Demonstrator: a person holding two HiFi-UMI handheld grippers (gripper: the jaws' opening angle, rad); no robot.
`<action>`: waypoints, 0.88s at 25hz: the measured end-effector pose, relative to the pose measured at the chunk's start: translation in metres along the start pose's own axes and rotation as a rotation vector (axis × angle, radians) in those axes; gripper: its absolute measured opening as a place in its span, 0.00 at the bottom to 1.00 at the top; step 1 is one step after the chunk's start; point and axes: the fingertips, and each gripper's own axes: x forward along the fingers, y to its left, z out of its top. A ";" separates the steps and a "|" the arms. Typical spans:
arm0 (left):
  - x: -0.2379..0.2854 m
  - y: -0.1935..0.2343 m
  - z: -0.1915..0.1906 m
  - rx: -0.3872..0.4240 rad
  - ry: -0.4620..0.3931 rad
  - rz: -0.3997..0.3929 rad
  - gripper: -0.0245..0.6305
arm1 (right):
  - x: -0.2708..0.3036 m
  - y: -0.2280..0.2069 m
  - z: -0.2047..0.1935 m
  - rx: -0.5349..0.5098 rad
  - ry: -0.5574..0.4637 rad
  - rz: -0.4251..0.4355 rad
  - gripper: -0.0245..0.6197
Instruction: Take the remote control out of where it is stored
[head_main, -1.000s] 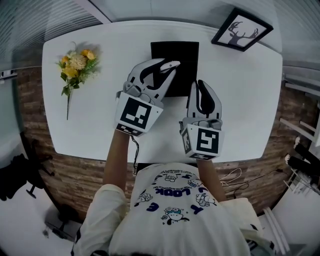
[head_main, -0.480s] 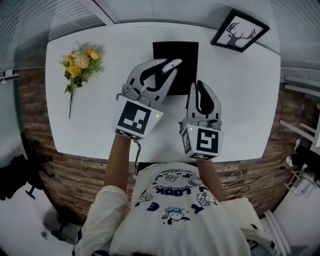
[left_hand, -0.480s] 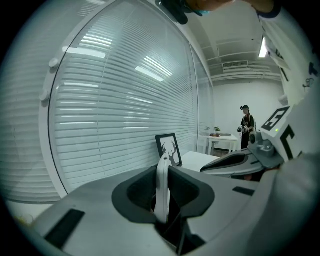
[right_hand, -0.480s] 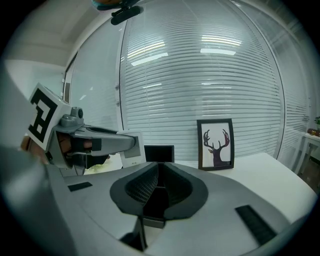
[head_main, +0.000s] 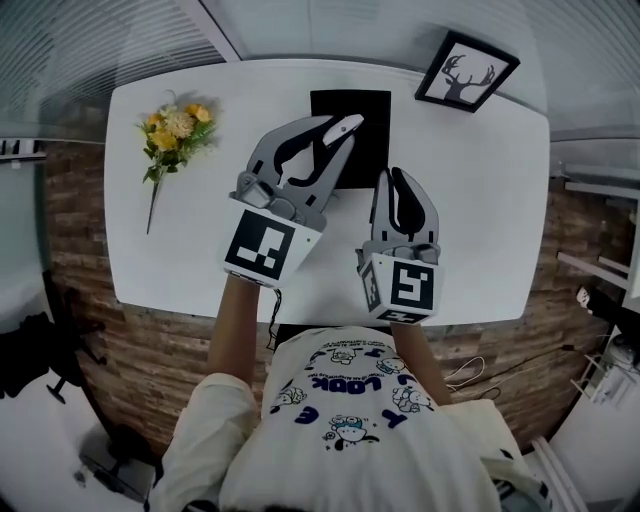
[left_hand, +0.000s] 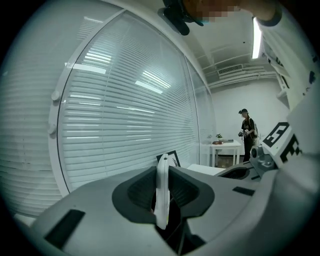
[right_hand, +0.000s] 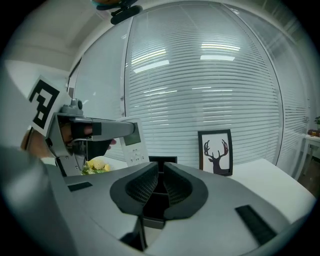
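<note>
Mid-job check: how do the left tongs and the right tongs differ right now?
The left tongs are clamped on the white remote control, edge-on between the pads; the right tongs hold nothing. The left jaws have just been closing and sit apart by the remote's thickness; the right jaws are together. In the head view the left tongs reach over the black holder; the right tongs end beside its near right edge. Both point toward the blinds.

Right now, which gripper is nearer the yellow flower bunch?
Left. The left gripper, shut on the white remote control, is right of the yellow flower bunch; the right gripper lies farther right, beyond it.
</note>
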 end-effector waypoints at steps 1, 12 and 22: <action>-0.004 0.001 0.005 -0.009 -0.011 0.013 0.16 | -0.002 0.001 0.003 -0.001 -0.008 0.002 0.12; -0.068 0.009 0.010 -0.085 0.010 0.180 0.15 | -0.028 0.028 0.025 -0.026 -0.068 0.031 0.12; -0.119 0.004 -0.010 -0.177 0.038 0.324 0.15 | -0.049 0.061 0.027 -0.043 -0.089 0.066 0.12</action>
